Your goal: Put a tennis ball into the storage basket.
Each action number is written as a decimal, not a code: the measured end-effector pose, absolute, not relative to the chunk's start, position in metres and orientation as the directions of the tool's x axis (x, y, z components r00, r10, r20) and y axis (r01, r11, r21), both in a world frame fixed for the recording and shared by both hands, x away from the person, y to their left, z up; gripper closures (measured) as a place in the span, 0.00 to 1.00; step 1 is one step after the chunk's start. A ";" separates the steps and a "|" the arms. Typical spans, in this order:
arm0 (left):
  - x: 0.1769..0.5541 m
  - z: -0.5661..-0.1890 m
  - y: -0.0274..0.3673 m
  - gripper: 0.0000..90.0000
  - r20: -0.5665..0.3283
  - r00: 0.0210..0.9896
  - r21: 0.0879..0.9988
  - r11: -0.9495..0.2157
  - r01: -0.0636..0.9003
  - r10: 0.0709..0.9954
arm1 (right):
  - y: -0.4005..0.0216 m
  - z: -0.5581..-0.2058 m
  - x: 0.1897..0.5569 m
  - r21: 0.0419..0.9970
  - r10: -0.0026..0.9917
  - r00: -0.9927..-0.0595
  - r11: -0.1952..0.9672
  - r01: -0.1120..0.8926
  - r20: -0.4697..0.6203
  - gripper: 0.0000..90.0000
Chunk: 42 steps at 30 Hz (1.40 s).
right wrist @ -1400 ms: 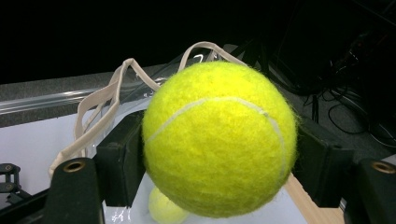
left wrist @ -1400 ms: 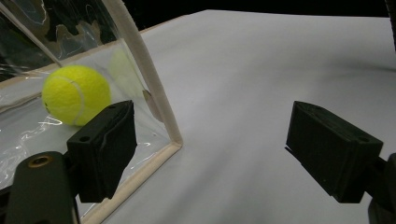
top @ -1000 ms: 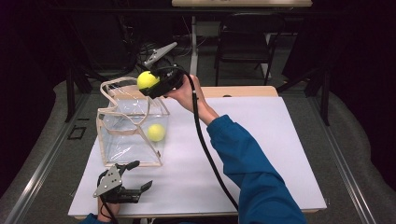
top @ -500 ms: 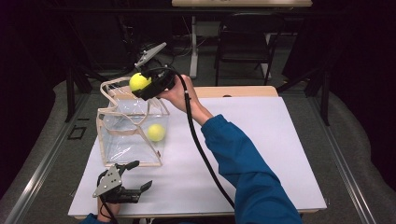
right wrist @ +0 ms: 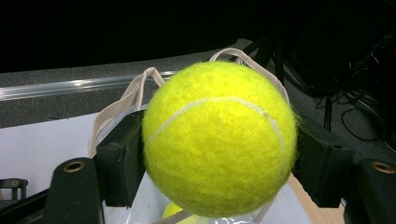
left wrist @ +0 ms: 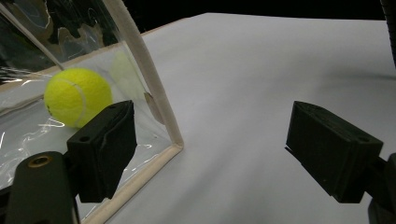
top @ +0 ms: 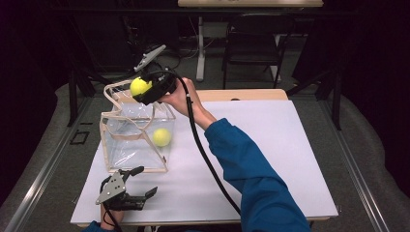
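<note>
Above bag rim [top: 126, 86]: clamped tennis ball [top: 140, 86].

There were two tennis balls [top: 140, 86] [top: 162, 137], one clear bag [top: 126, 150], two hand-held grippers [top: 147, 92] [top: 145, 182], one worktop [top: 270, 145] and one chair [top: 251, 43].
</note>
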<state>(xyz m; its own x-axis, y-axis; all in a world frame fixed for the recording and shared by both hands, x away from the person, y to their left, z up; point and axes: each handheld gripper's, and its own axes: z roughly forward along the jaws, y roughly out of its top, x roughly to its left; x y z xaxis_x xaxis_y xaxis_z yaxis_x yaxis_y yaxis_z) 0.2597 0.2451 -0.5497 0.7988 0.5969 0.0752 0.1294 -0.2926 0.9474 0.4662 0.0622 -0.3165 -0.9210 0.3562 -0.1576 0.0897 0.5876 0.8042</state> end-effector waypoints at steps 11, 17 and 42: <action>0.259 -0.549 0.245 0.18 0.085 0.796 0.945 -0.302 0.126 0.599 | 0.073 -0.323 0.468 0.783 0.355 -0.921 0.613 0.102 -0.159 0.30; 0.259 -0.549 0.244 0.18 0.083 0.793 0.945 -0.300 0.129 0.603 | 0.078 -0.327 0.469 0.773 0.349 -0.924 0.625 0.104 -0.157 0.30; 0.259 -0.548 0.243 0.18 0.079 0.798 0.948 -0.293 0.126 0.598 | 0.095 -0.341 0.471 0.712 0.335 -0.925 0.693 0.113 -0.179 0.30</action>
